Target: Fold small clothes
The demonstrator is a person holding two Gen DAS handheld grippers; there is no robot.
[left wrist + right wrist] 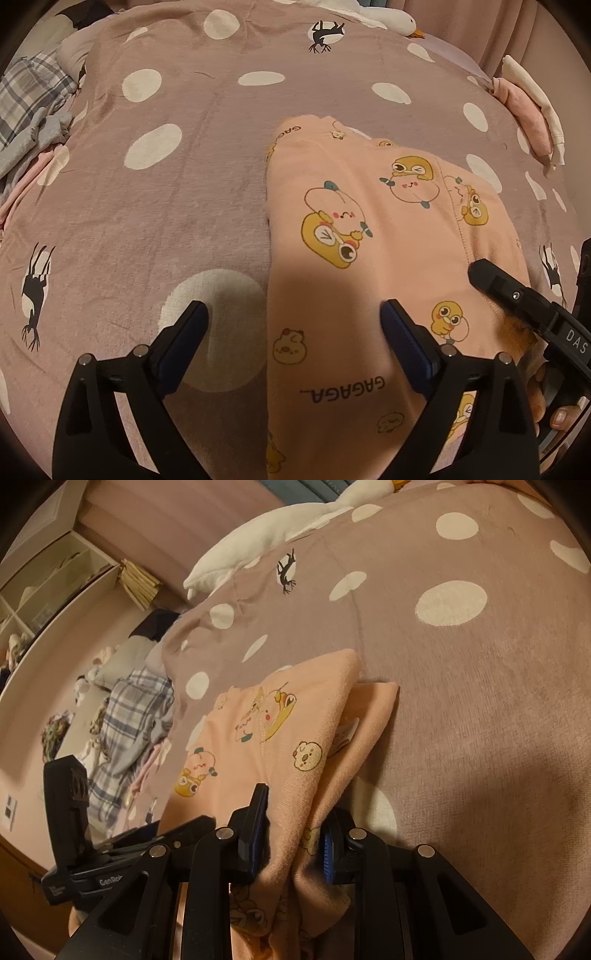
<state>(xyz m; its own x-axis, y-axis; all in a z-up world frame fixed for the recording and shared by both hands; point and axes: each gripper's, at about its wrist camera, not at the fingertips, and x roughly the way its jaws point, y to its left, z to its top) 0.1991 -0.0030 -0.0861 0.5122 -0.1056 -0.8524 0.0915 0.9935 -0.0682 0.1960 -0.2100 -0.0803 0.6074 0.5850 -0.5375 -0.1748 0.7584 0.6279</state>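
The left gripper (293, 317) stood wide open over the garment's (369, 221) edge; the right gripper (295, 830) pinched its soft, limp folded hem, probably best held at corners.

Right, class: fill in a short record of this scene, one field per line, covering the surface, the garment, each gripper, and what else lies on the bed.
Surface: bedspread, mauve with white dots
Garment: peach printed garment, partly folded, lying on the bedspread
Left gripper: open, its fingers either side of the garment's left edge, not pinching it
Right gripper: shut on the garment's near edge
Other items: plaid cloth at far left; pink folded clothes at far right; white goose plush at the top
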